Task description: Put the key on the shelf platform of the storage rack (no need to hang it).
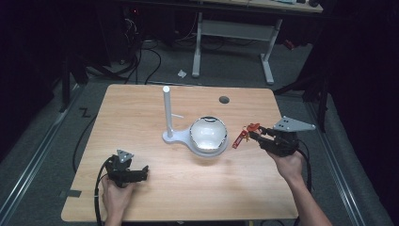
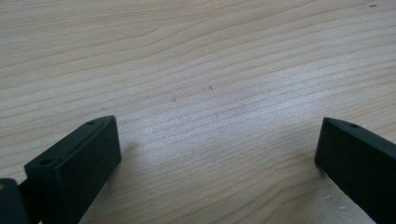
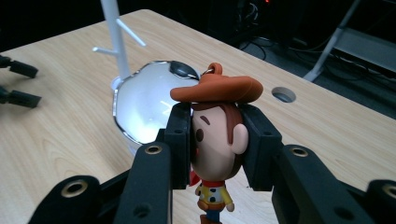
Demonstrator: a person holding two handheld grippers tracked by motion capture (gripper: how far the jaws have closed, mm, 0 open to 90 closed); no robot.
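Right hand-held gripper (image 3: pixel 215 140) clamps cowboy figure keychain (image 3: pixel 215 140); no writing legible.

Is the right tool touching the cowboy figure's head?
Touching. The right gripper view shows the right tool with both pads pressed against the cowboy figure head.

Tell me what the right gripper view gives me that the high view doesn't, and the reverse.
Right gripper view alone: the cowboy figure's face, brown hat and metal ring, with its head clamped between the black pads.

High view alone: the person's hands, the left gripper resting on the table with jaws apart, and the floor around.

Both: the white peg stand, the shiny bowl, the round table hole.
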